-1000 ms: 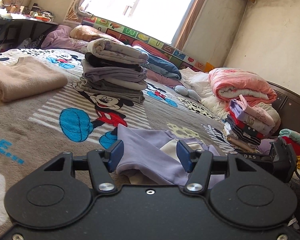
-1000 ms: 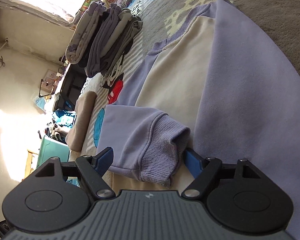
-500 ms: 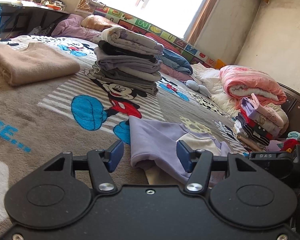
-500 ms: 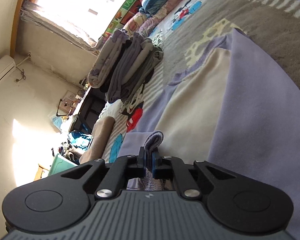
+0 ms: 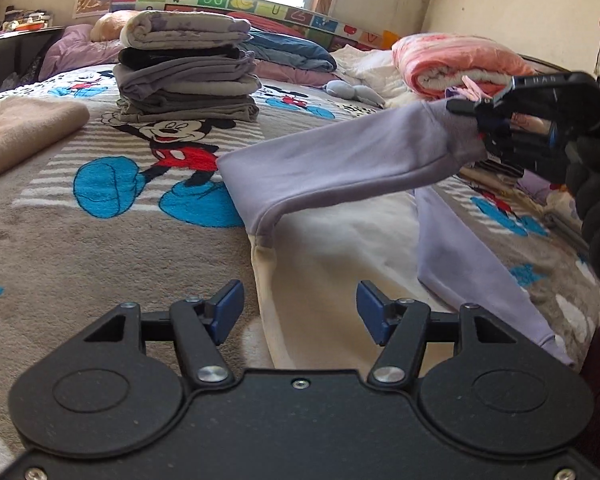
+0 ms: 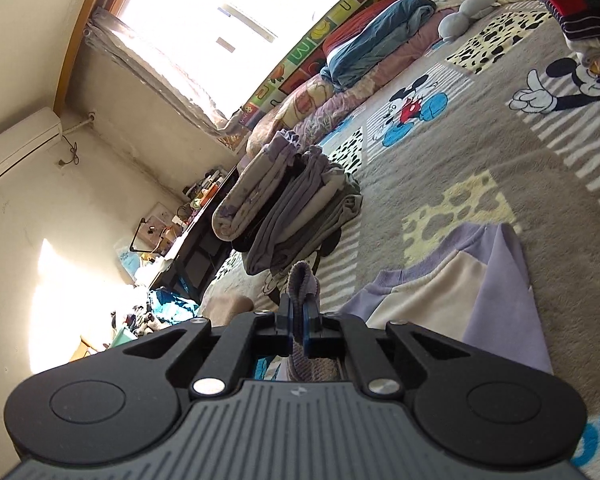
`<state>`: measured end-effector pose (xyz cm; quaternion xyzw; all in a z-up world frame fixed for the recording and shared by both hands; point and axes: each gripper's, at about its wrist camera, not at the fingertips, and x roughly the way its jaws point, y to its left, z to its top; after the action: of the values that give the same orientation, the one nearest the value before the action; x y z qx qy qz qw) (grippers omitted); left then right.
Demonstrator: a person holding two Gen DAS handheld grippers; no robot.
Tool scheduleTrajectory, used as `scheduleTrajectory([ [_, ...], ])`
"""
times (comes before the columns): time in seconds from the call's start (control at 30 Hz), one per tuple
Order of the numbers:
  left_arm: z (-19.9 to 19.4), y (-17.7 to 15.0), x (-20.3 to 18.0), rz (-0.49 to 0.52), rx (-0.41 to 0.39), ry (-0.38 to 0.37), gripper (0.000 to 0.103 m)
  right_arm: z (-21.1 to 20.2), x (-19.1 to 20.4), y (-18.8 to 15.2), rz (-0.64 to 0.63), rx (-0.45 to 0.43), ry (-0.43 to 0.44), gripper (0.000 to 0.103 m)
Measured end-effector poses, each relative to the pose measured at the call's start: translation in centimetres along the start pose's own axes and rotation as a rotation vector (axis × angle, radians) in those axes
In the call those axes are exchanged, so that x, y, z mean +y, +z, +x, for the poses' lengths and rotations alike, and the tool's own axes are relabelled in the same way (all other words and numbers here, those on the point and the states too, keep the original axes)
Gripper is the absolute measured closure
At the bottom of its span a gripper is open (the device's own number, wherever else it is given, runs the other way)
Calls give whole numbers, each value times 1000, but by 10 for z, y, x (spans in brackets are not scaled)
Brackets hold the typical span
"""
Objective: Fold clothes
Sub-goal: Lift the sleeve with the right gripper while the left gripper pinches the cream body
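Right tool [image 6: 297,322] pinched tight on ribbed sleeve cuff [image 6: 302,280], lifting sleeve [image 5: 340,168] clear for fold inward. Left tool [image 5: 300,312] wide open, empty, hovering near sweatshirt [image 5: 340,264] side edge, flat on bed [image 5: 100,248].

Bed: my work lies on a grey cartoon-mouse blanket [image 5: 100,240].
Middle: a lilac-and-cream sweatshirt [image 5: 340,248] lies spread on it.
Behind: a stack of folded clothes [image 5: 188,76].
Left: a folded tan sweater [image 5: 20,132].
Far side: a pink quilt [image 5: 460,64], a blue quilt [image 6: 372,52].
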<state>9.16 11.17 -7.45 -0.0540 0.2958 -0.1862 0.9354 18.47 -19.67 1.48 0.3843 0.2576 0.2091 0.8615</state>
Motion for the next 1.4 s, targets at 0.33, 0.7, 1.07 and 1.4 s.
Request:
scheduleTrajectory([
  [0.33,0,-6,-27,176,73,27,42,-16,-29,25,32,-6,-57,96],
  [0.7,-3,-21,-28,197,152,29,94,-12,-31,48,48,-4,-47,97],
  [1.07,6,-3,-58,134,134,-51,97,-17,-29,76,60,-34,-36,97],
  [1.4,21,3,-78,115,151,-75,97,-38,-55,87,93,-67,-76,97],
])
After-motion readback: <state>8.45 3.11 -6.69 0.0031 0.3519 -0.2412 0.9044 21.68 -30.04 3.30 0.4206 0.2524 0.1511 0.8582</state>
